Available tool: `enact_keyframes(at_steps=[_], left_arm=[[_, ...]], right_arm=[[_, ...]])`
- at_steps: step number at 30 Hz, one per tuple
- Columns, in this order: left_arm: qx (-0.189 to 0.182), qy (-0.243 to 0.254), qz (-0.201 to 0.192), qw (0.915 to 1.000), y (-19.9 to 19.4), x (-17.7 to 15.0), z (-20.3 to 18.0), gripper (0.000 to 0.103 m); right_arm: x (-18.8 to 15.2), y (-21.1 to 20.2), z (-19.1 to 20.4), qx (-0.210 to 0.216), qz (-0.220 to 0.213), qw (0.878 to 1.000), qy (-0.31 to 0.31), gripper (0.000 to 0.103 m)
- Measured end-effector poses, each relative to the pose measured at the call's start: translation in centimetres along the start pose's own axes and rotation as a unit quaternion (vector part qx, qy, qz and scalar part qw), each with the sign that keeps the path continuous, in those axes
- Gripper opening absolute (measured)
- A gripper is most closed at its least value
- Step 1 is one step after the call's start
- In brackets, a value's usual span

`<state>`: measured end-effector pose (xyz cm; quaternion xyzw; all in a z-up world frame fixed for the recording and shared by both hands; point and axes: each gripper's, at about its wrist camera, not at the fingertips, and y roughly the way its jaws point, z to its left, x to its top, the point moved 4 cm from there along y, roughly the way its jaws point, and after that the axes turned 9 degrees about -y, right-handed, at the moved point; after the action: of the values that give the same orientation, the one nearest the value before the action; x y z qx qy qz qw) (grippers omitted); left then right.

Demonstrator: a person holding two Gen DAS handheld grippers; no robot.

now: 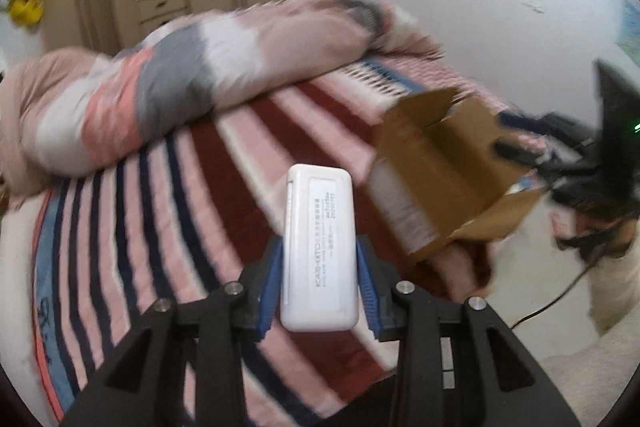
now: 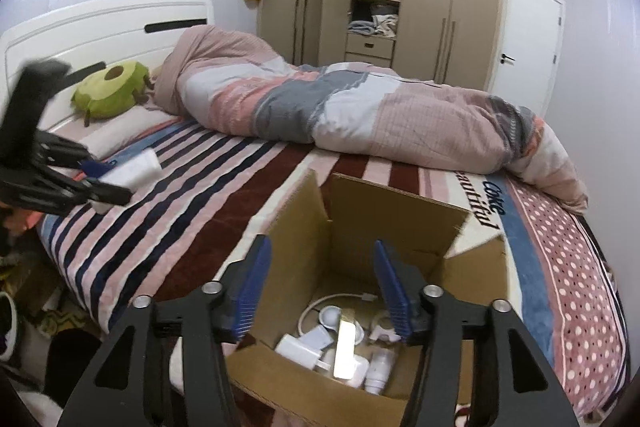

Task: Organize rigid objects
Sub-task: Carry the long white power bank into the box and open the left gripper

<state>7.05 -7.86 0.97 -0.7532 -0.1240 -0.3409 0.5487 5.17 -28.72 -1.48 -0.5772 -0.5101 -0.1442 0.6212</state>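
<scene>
Here, one white case (image 1: 318,247) pinched in left gripper (image 1: 319,279) jaws, right gripper (image 2: 322,287) jaws spread, one cardboard box (image 2: 400,215).

- The white rectangular device (image 1: 318,251) is carrying a label with several lines of small print; the characters are showing too blurred to read.
- The striped blanket (image 2: 490,205) on the bed is displaying dark script lettering at its edge; "Coke" and a partly covered "...autiful" are reading legibly.
- No other text is reading legibly.
</scene>
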Motion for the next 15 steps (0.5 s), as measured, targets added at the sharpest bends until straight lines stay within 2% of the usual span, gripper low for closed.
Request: enact_keyframes(at_steps=[4, 9, 14, 15], left_arm=[[-0.041, 0.016, -0.005, 0.999, 0.4, 2.6, -5.1, 0.033], [-0.067, 0.027, 0.012, 0.9973, 4.3, 4.8, -10.0, 0.033], [-0.061, 0.02, 0.016, 0.9978, 8.4, 5.3, -11.4, 0.033], [-0.064, 0.017, 0.017, 0.9976, 9.0, 5.3, -11.5, 0.036]], right_arm=[[-1.0, -0.8, -1.6, -0.003, -0.001, 1.0, 0.01, 0.06], [-2.2, -1.2, -3.4, 0.006, -0.011, 1.0, 0.016, 0.067], [-3.0, -0.7, -4.3, 0.017, -0.007, 1.0, 0.012, 0.069], [-3.1, -0.5, -4.4, 0.019, -0.004, 1.0, 0.012, 0.069]])
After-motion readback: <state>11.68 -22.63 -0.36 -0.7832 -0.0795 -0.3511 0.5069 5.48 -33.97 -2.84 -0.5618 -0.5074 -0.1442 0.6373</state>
